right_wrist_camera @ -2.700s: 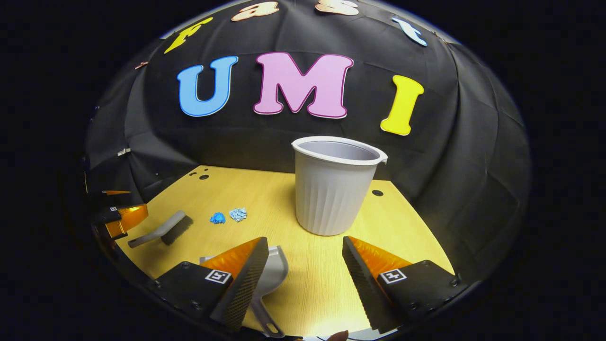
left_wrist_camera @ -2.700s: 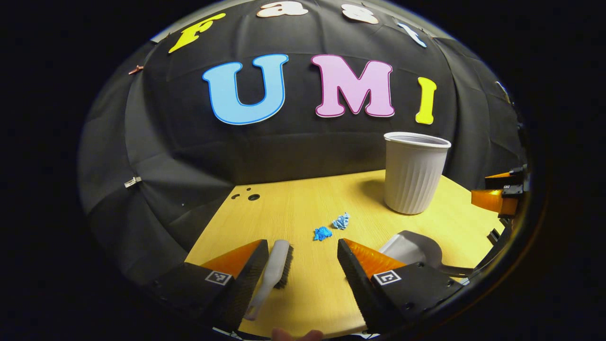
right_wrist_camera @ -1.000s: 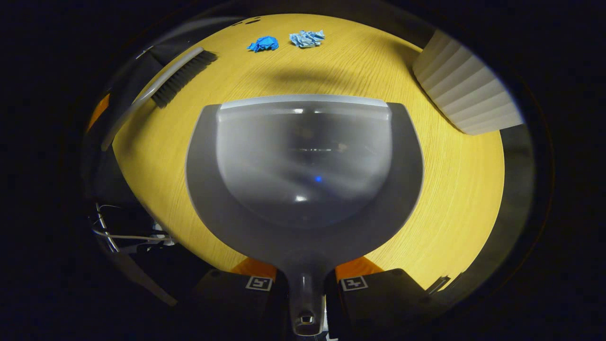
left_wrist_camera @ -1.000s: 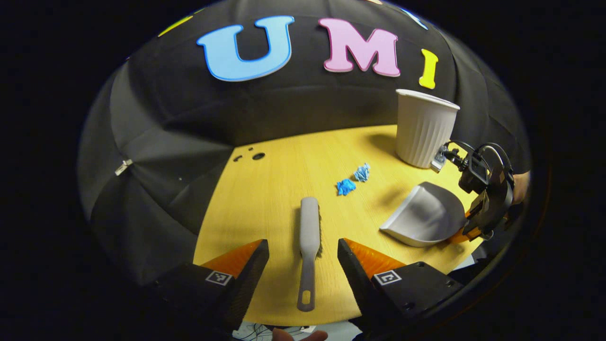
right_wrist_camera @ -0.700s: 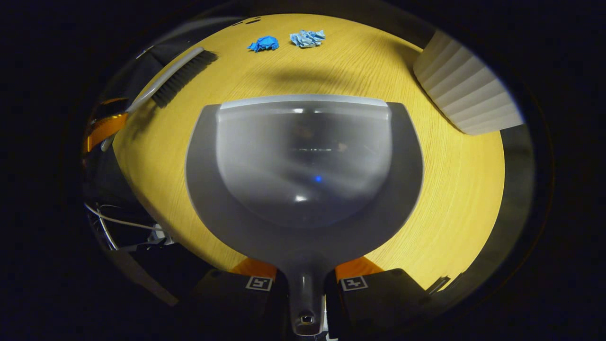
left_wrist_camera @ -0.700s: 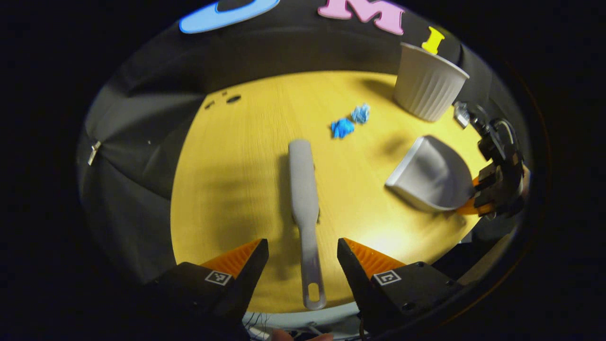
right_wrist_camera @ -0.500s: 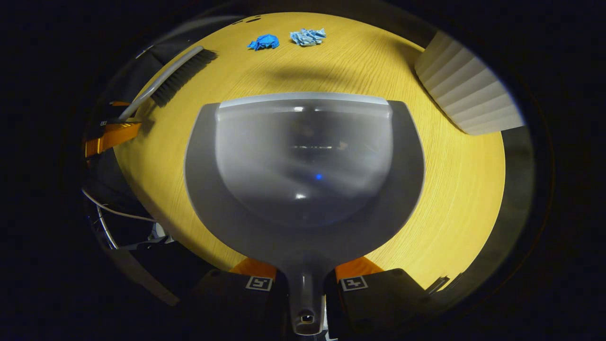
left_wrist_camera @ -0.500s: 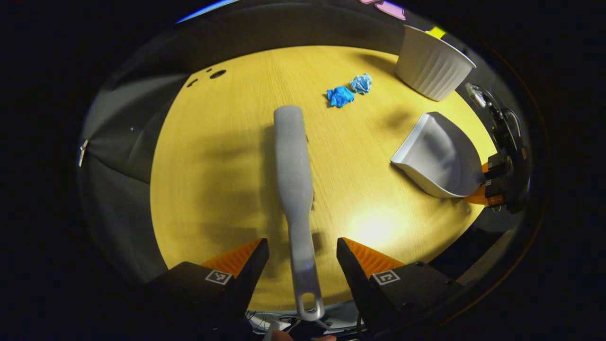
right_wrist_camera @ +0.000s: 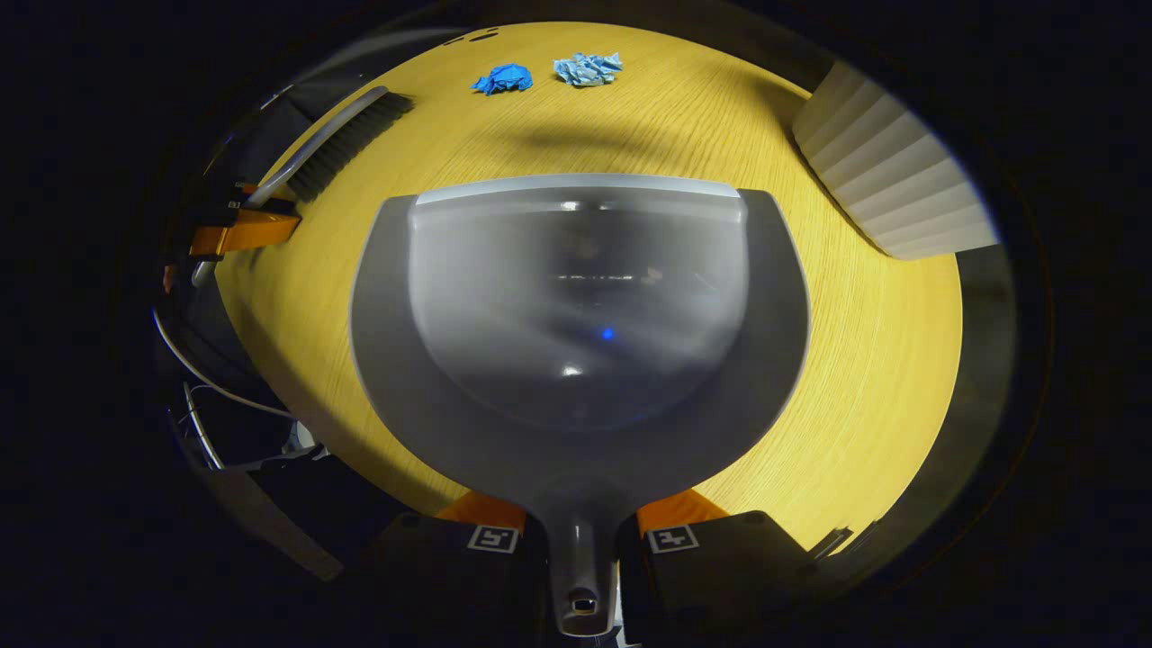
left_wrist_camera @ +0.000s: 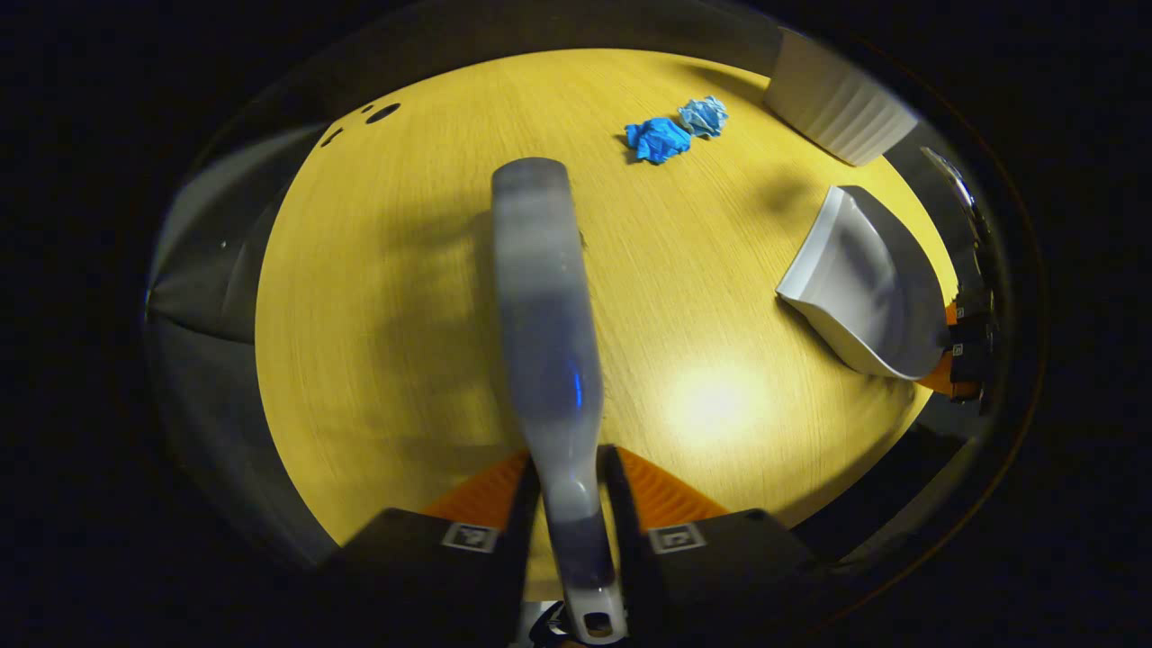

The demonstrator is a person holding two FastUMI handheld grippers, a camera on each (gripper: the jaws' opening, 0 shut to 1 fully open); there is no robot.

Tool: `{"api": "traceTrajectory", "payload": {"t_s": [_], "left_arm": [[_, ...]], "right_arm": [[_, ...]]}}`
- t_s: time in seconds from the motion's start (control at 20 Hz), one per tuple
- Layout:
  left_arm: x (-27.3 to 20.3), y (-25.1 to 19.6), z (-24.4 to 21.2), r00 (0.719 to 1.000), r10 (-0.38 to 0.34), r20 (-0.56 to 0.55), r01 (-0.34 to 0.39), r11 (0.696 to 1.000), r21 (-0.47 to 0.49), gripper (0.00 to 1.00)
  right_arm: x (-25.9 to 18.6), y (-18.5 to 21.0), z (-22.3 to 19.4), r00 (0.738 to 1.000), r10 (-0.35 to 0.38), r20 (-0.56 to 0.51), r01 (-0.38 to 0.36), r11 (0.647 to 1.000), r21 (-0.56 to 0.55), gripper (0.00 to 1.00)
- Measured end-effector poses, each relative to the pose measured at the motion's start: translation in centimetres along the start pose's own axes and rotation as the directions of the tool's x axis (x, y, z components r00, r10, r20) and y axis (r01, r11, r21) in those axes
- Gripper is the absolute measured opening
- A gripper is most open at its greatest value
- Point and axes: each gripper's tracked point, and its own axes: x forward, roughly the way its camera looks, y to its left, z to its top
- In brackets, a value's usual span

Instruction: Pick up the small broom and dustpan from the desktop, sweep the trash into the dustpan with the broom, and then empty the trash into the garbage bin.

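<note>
Closed: left claw (left_wrist_camera: 570, 504) now clamps broom (left_wrist_camera: 540, 297) handle.

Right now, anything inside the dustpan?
No trash shows inside the dustpan, only glare. Both blue paper wads lie on the table beyond its lip. The table beneath it is covered.

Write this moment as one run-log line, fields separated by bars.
left gripper: shut on grey plastic broom handle | right gripper: shut on grey plastic dustpan handle | two blue paper scraps: unswept
</note>
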Motion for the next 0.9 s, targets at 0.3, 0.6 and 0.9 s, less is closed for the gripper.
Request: {"api": "traceTrajectory", "payload": {"t_s": [0.3, 0.6, 0.9], "left_arm": [[0.2, 1.2, 4.6, 0.999, 0.025, 0.039, -0.029, 0.992, 0.119, 0.22], [0.5, 3.2, 13.4, 0.994, 0.064, 0.091, -0.086, 0.960, 0.265, 0.25], [2.3, 2.2, 18.1, 0.993, 0.081, 0.081, -0.108, 0.896, 0.431, 0.24]], "right_arm": [[0.0, 0.0, 0.1, 1.000, -0.004, 0.003, 0.004, 1.000, 0.010, 0.37], [0.0, 0.0, 0.0, 1.000, -0.004, -0.002, 0.004, 1.000, 0.012, 0.37], [0.0, 0.0, 0.1, 1.000, -0.003, -0.006, 0.003, 1.000, 0.011, 0.37]]}}
